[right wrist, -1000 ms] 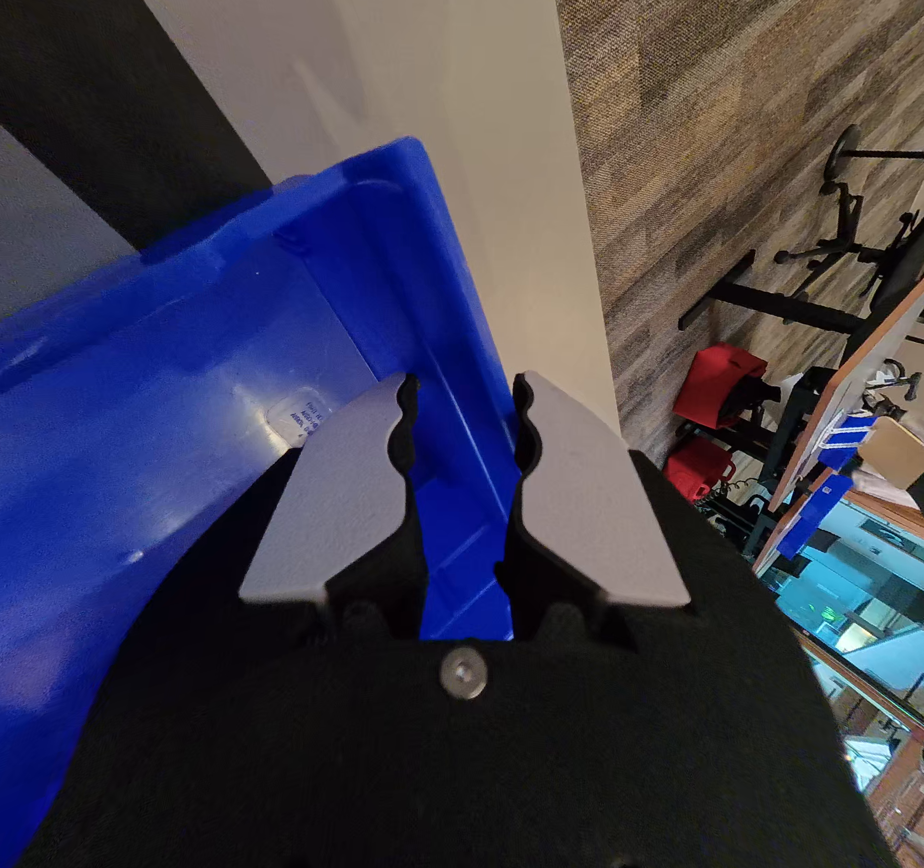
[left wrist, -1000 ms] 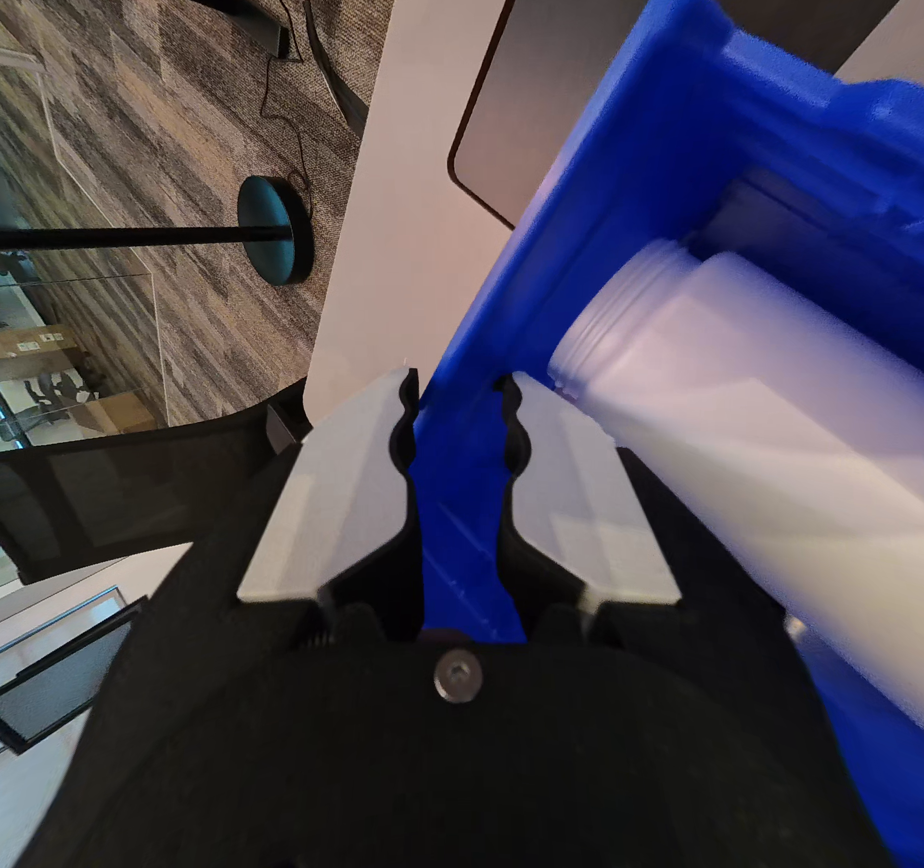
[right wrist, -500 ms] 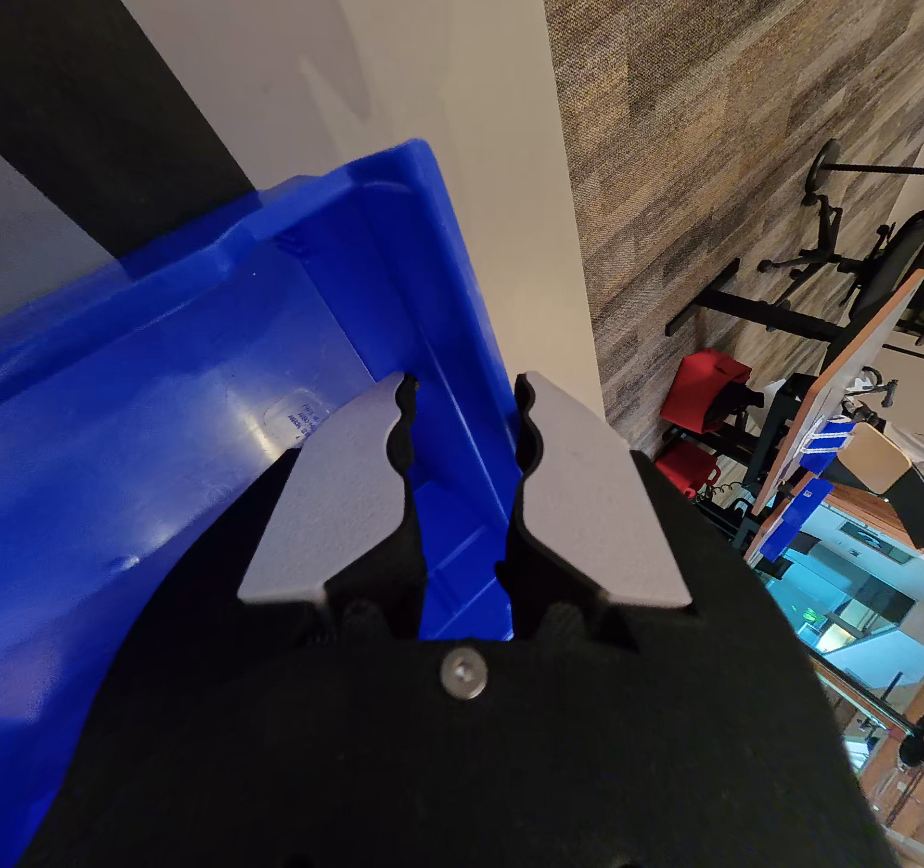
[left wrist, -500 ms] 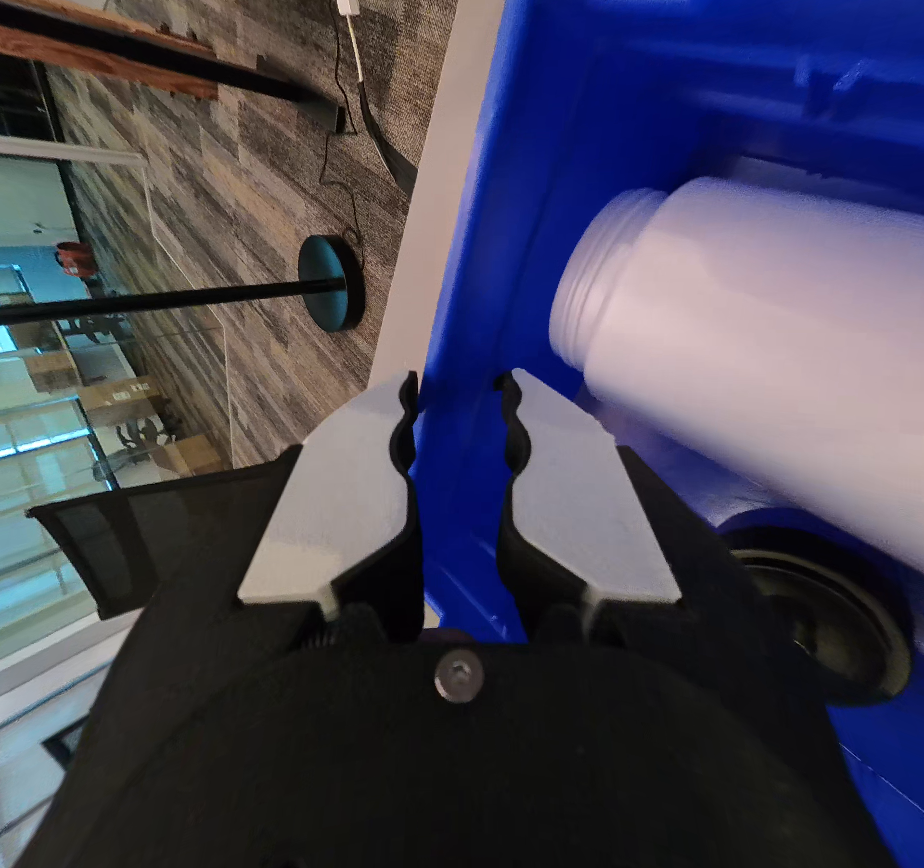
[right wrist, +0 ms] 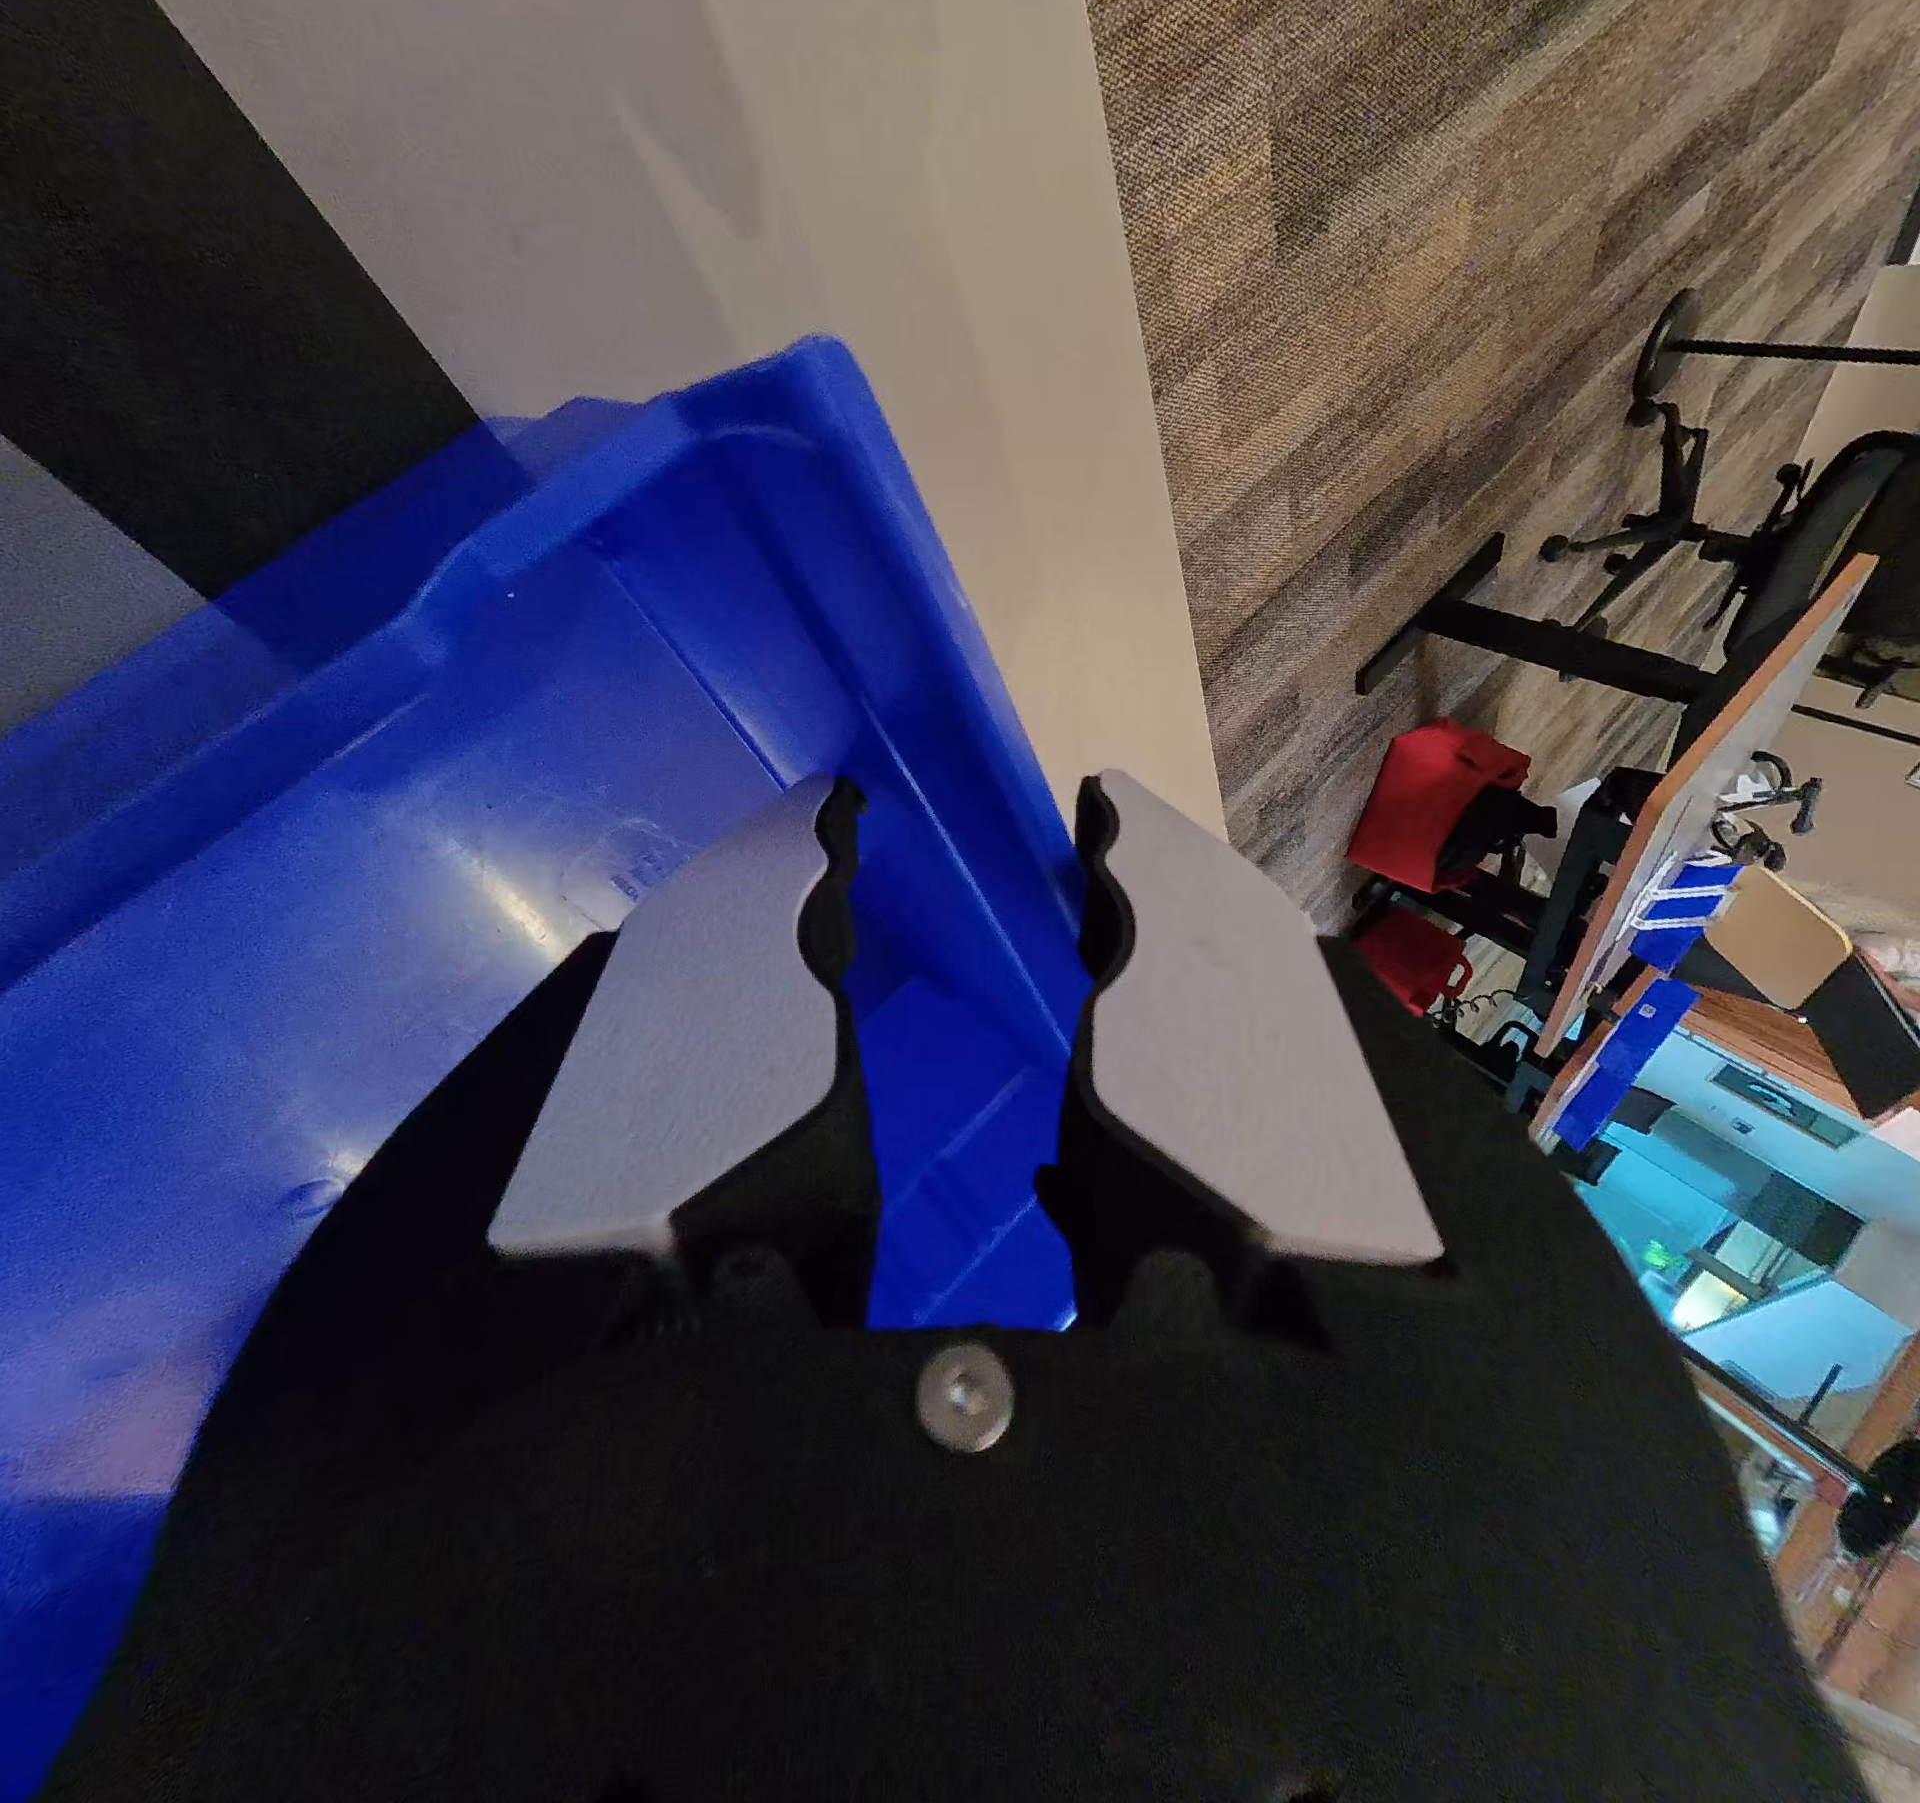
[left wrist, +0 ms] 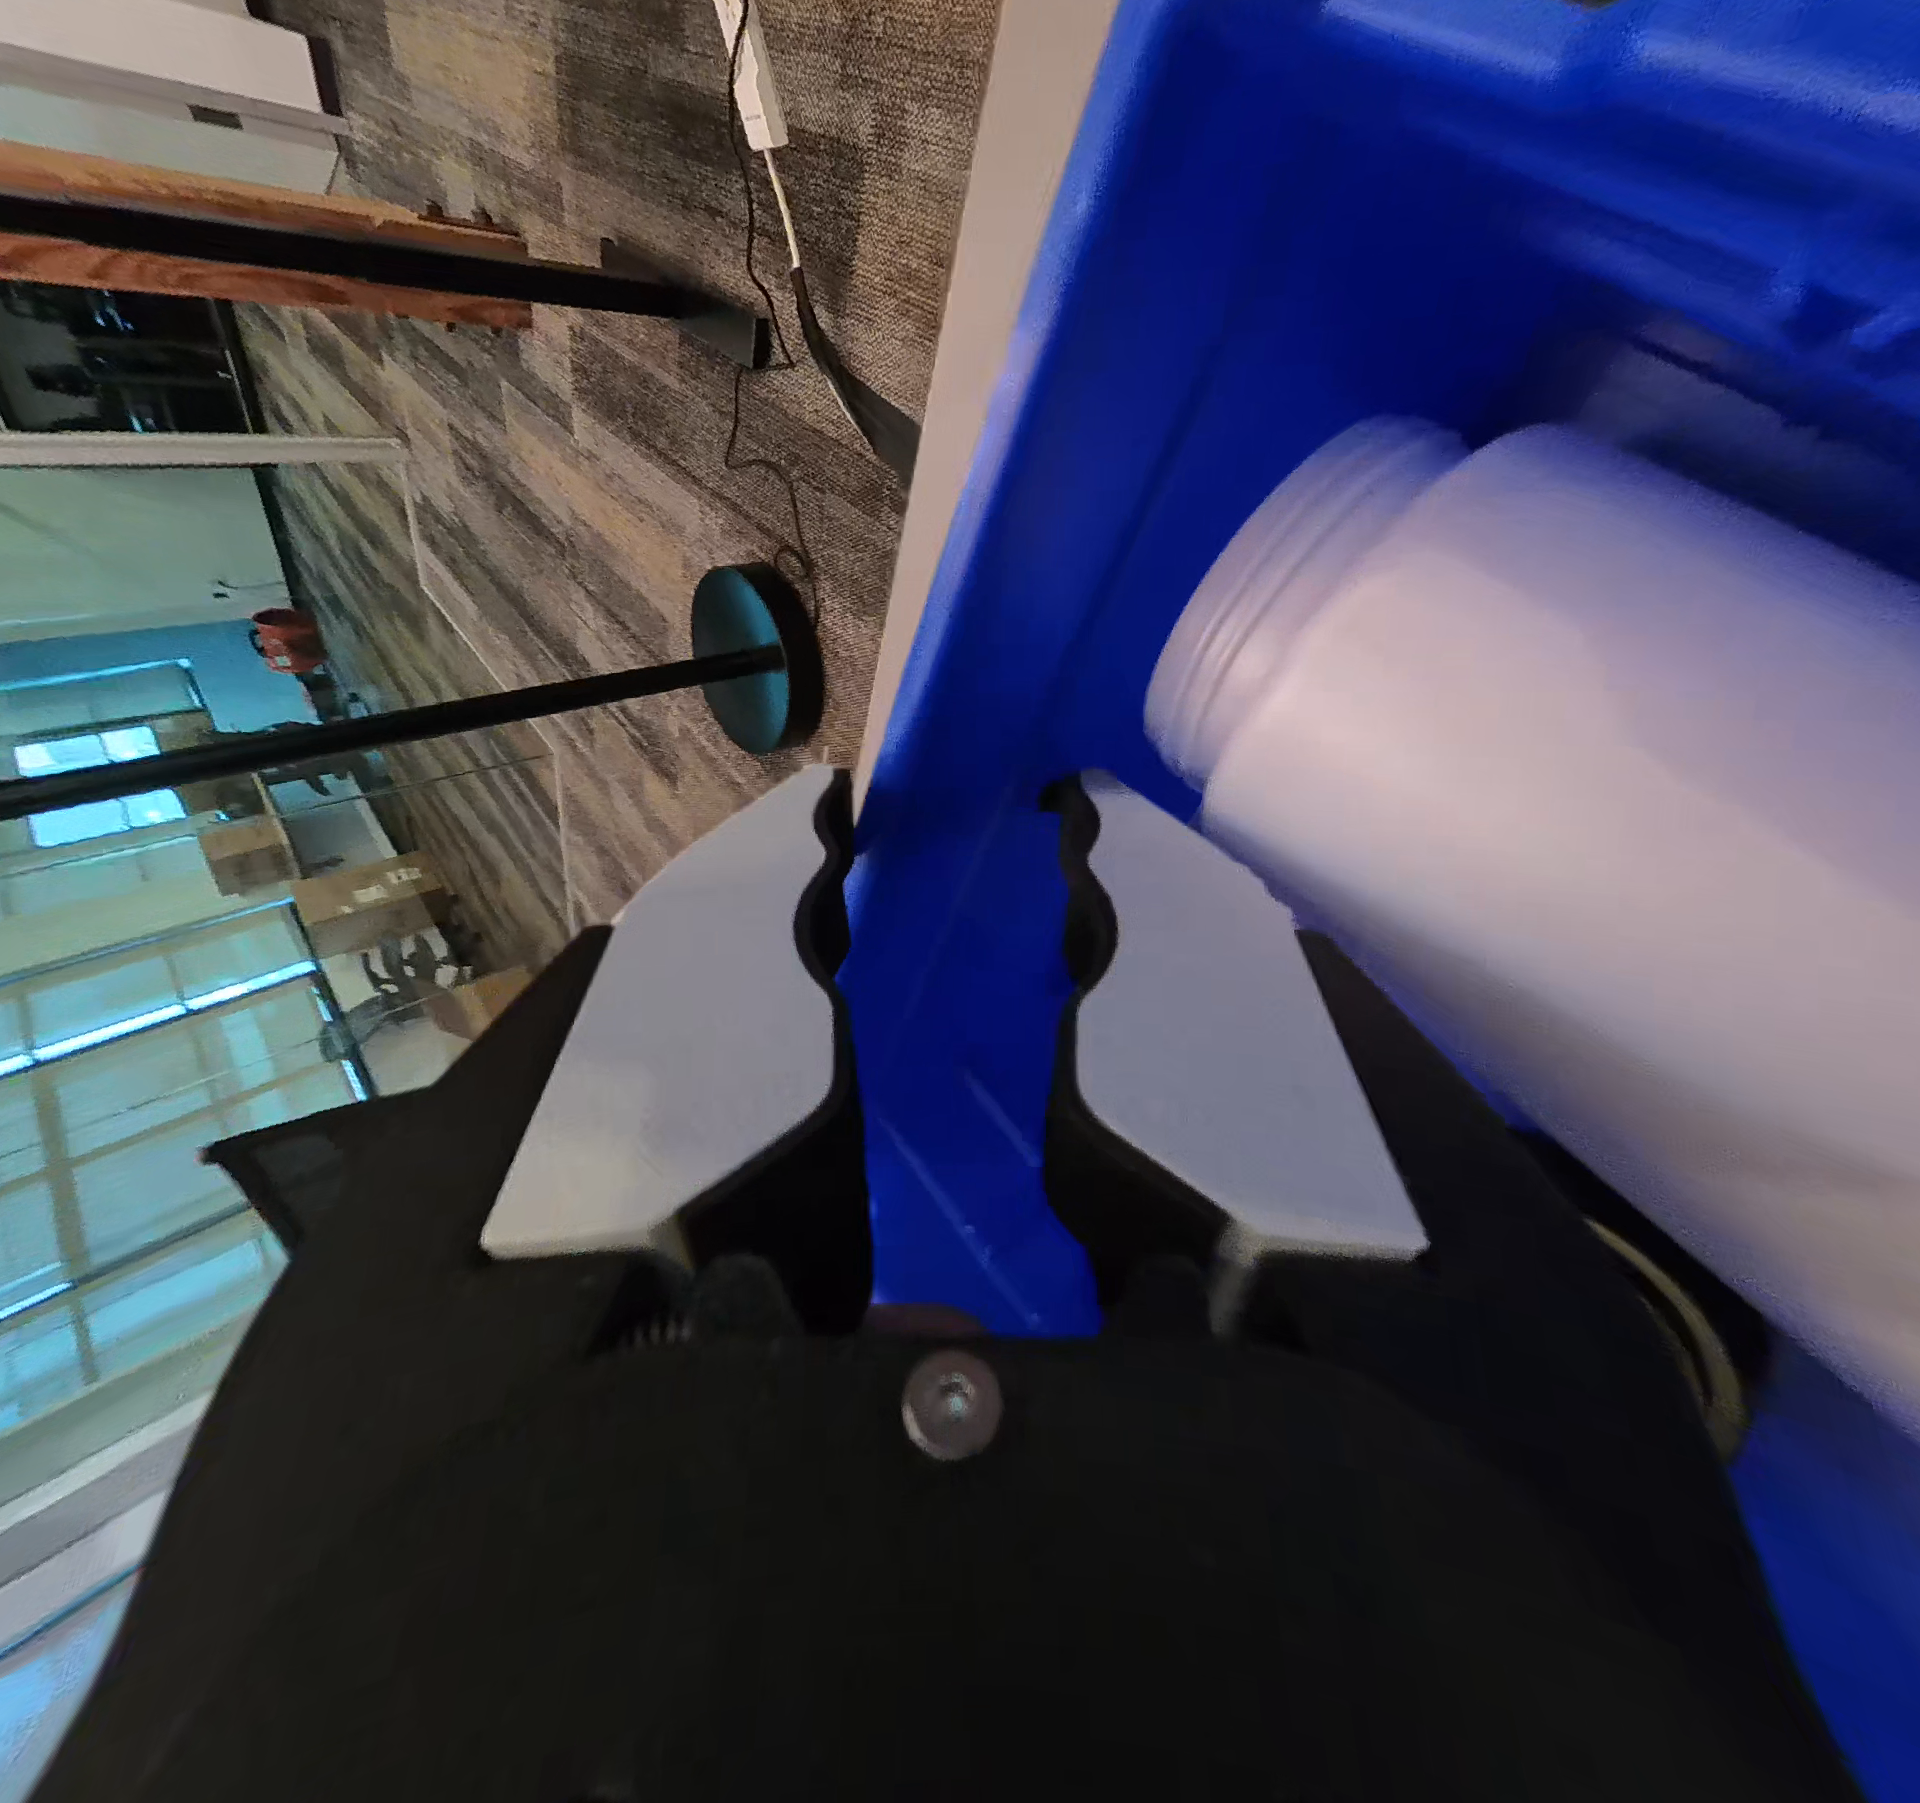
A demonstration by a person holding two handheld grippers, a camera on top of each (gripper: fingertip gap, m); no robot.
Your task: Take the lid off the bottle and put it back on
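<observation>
A white bottle (left wrist: 1558,818) lies on its side in a blue bin (left wrist: 1299,299), its threaded neck bare and pointing up-left; it is motion-blurred. A dark round lid (left wrist: 1694,1358) peeks out under the bottle at the right, mostly hidden. My left gripper (left wrist: 945,797) is closed on the bin's side wall, which runs between its fingers. In the right wrist view my right gripper (right wrist: 966,808) is closed on the bin's other wall (right wrist: 935,922). The bin's inside (right wrist: 364,974) shows empty there.
The bin is over a white table (right wrist: 831,143) with a black mat (right wrist: 156,247). Carpet floor lies beyond the table edges, with a round stand base (left wrist: 753,673) on the left and red bags (right wrist: 1444,797) and desks on the right.
The left wrist view has swung and the bottle has shifted inside the bin, now covering most of the dark lid. The right wrist view has hardly changed. Both grips are unchanged.
</observation>
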